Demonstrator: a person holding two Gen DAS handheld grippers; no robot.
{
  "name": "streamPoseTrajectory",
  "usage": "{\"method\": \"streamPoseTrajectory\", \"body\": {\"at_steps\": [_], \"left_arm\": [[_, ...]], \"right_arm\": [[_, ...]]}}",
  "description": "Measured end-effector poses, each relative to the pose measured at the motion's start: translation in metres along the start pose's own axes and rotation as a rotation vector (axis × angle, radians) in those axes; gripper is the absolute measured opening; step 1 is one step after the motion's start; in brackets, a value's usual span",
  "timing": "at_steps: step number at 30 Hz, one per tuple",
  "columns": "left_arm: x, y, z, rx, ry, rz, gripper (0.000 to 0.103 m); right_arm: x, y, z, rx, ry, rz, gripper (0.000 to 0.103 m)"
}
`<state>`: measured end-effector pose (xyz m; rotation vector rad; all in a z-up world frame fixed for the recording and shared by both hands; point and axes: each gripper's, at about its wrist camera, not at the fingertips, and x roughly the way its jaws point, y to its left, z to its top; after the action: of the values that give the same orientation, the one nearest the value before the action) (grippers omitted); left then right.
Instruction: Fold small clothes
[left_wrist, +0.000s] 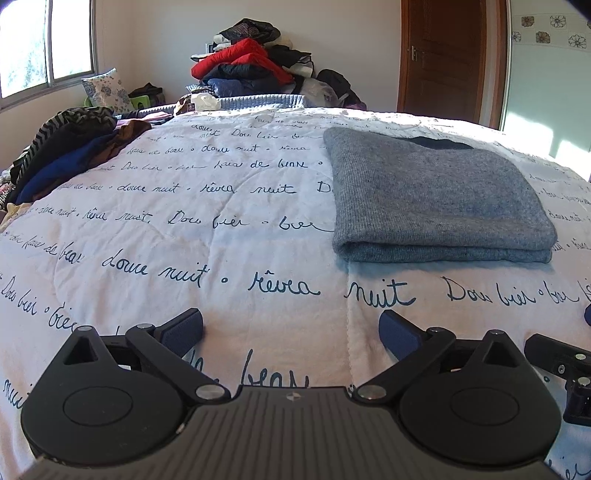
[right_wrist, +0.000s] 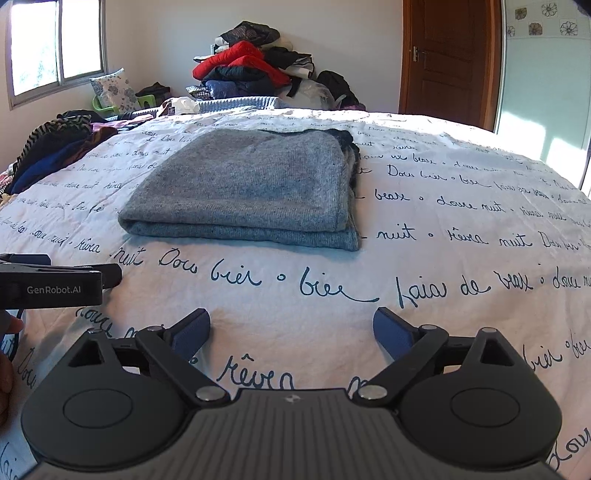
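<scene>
We note both left tongs (left_wrist: 291, 328) and right tongs (right_wrist: 291, 328) released and empty, the folded grey sweater (right_wrist: 251, 192) ahead on the bed (right_wrist: 461, 229); a careless re-grasp of one layer risks undoing its folds.

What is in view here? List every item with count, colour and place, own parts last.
folded sweater: one, grey, flat mid-bed
bedspread: one, white with dark script, covering bed
loose clothes heap: one, dark and striped, bed's left edge
clothes pile: one, red, black and blue, beyond bed by the wall
pillow: one, floral, under window
window: one, left wall
door: one, brown, right
left gripper: black, open, empty
right gripper: black, open, empty
</scene>
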<state>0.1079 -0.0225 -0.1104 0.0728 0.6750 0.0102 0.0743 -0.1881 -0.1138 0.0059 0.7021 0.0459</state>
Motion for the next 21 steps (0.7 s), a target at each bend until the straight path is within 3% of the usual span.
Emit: {"method": "streamPoseTrajectory", "body": {"at_steps": [21], "left_arm": [[0.0044, 0.0036, -0.0023, -0.034, 0.015, -0.016, 0.103]], "right_arm": [[0.0054, -0.0034, -0.0050, 0.022, -0.008, 0.028, 0.103]]}}
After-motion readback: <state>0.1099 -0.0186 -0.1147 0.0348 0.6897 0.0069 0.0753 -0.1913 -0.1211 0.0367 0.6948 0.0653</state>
